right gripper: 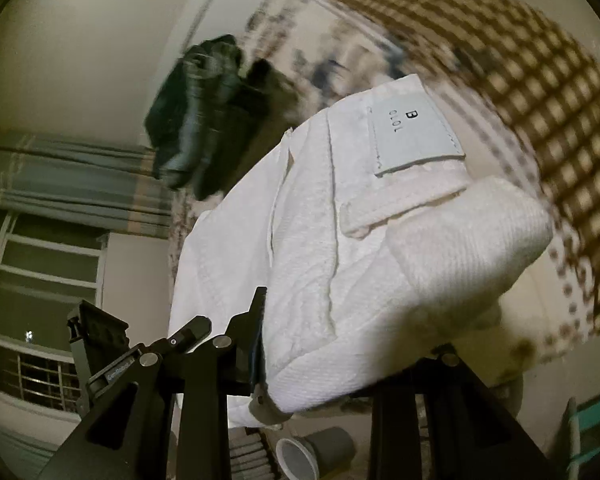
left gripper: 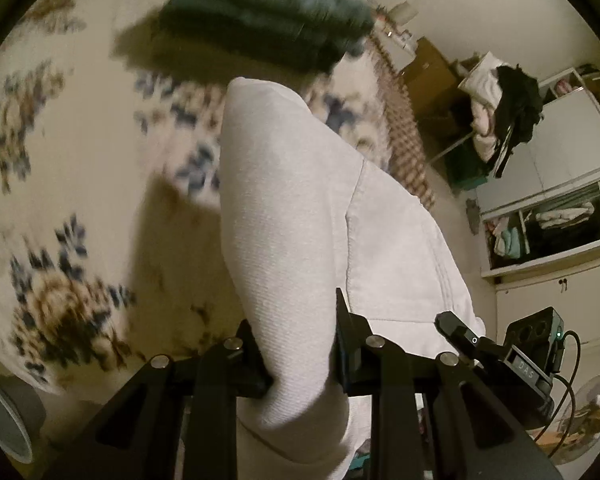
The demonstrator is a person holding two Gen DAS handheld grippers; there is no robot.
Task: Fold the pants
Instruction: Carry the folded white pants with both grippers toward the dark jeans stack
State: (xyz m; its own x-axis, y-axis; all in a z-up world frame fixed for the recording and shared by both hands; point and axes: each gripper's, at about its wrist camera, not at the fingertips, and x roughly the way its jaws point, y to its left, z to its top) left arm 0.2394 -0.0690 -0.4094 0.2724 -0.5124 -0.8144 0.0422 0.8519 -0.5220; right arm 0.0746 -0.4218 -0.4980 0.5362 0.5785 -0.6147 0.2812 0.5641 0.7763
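Two grippers hold one garment between them, the white pants (left gripper: 300, 208), lifted clear of the bed. Nearest the lens in the left wrist view, the left gripper (left gripper: 300, 354) has its jaws clamped on a thick rolled fold of the white cloth, which bulges between the two black fingers and rises away as a rounded ridge. In the right wrist view the right gripper (right gripper: 340, 344) has the cloth at the waistband end, with a belt loop and a pale leather label (right gripper: 414, 126) in plain sight; one finger presses the fabric on the left, the other is hidden under the bundle, so the jaws look closed on the pants, though the far contact cannot be seen.

The pants appear already doubled into a compact, thick bundle, so the step in hand is likely the carrying of a nearly finished fold. Both views are smeared by motion.

Beyond the cloth lies the floral bedspread (left gripper: 60, 160), with a checked border (right gripper: 540, 80) at its edge. Further still sits a dark folded garment (left gripper: 260, 20) on the bed.

The next move seems to call for lowering the bundle flat onto the bedspread, perhaps beside the dark one, keeping both ends level so the layers do not slide apart, then opening both grips together.
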